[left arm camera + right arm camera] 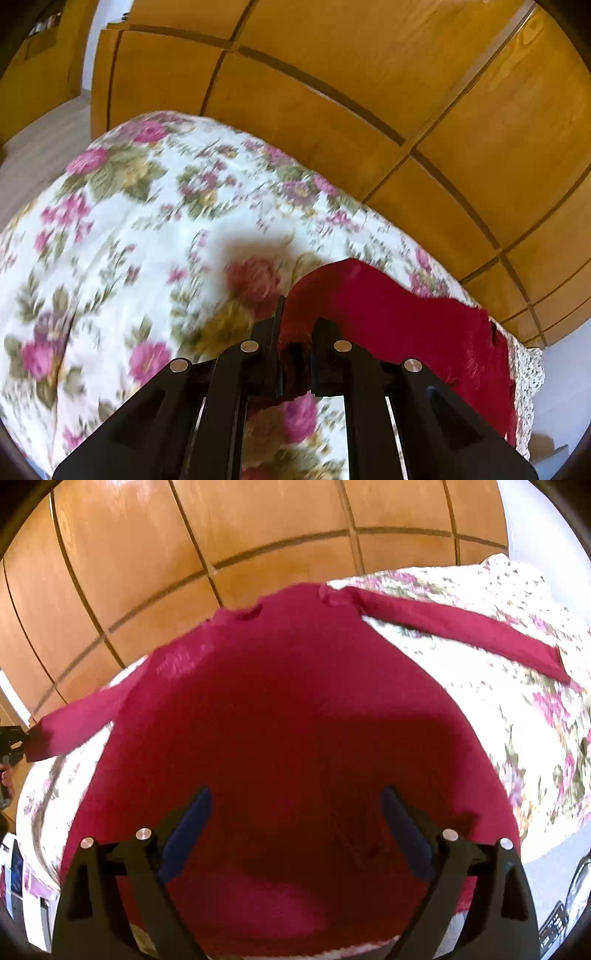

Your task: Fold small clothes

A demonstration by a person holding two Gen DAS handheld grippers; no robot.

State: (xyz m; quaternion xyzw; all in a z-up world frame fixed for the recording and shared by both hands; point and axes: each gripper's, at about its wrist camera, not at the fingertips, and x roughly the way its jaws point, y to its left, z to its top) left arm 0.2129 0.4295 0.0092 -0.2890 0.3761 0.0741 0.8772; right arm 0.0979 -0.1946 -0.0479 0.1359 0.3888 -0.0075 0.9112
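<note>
Left wrist view showed the left gripper (295, 325) with its two black fingers drawn close together, pinching a bunched edge of the red garment (399, 317) between them; a fold of the fabric rose above the fingertips and a scrap of it hung down below the jaws. From there the red cloth ran off to the right, lying over the floral bedspread (122, 229), a white cover printed with pink roses and green leaves, blurred by motion. Behind the bed stood the wooden wardrobe (332, 85), its orange-brown panels split by dark grooves. In the right wrist view the right gripper (295, 808) was spread wide, its blue-padded fingers (192, 823) well apart and holding nothing, poised over the lower body of the red garment (280, 709). The garment lay flat on the floral bedspread (509, 635), a long-sleeved top with its neckline toward the wooden wardrobe (155, 554) and its hem nearest the camera. One sleeve stretched out to the right across the bedspread; the other reached left, where its cuff met the dark shape of the left gripper (11, 738) at the frame's edge. A shadow darkened the middle of the cloth between the open fingers.
</note>
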